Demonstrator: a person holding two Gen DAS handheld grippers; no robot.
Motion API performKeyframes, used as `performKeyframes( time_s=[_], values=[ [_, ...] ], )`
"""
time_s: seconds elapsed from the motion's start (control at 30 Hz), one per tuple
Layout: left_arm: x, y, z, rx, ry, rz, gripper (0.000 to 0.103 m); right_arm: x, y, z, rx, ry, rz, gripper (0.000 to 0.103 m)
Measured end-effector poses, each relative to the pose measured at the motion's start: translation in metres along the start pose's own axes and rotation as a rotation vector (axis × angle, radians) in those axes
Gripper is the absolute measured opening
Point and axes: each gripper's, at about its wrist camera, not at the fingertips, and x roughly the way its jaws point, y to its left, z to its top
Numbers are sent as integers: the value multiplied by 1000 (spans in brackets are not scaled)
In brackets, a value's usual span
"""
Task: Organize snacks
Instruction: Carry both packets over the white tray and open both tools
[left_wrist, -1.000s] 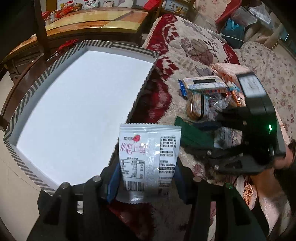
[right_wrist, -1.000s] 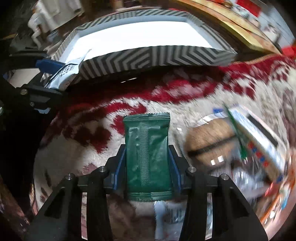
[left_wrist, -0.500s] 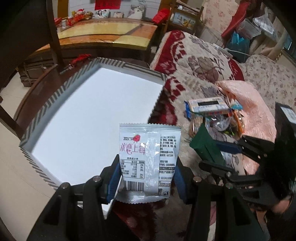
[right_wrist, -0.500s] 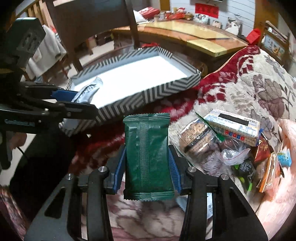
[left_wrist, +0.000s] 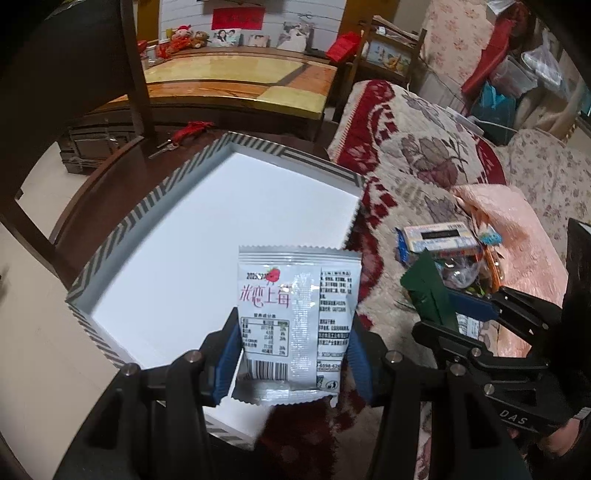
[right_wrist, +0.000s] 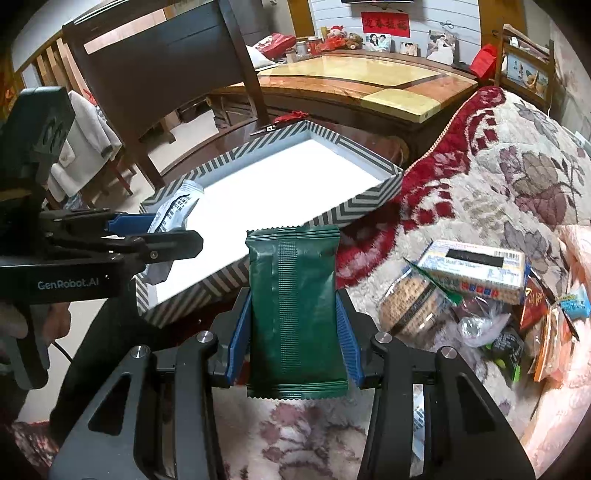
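Our left gripper (left_wrist: 295, 354) clamps the white strawberry packet (left_wrist: 298, 321) above the striped box (left_wrist: 155, 192). Our right gripper (right_wrist: 293, 339) grips the green packet (right_wrist: 295, 314) beside the snack pile (right_wrist: 476, 291).

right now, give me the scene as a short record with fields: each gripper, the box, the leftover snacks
left gripper: shut on white strawberry packet, held over the box's near corner
right gripper: shut on dark green packet, outside the box, above the blanket
box: striped walls, white inside, nothing lying in it
snack pile: loose on the floral blanket, right of the box
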Motion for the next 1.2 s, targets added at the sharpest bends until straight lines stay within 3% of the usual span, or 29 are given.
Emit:
performKeyframes(
  time_s=[0.63,0.97,1.2],
  values=[
    [22,59,17,-112,8,89,55,36,21,52,-56,28,24,43],
    [57,86,31,-171,53,134,55,95,25,99,-47,83,36,43],
    [76,95,29,-195,96,173,55,146,22,104,-54,171,24,43]
  ],
)
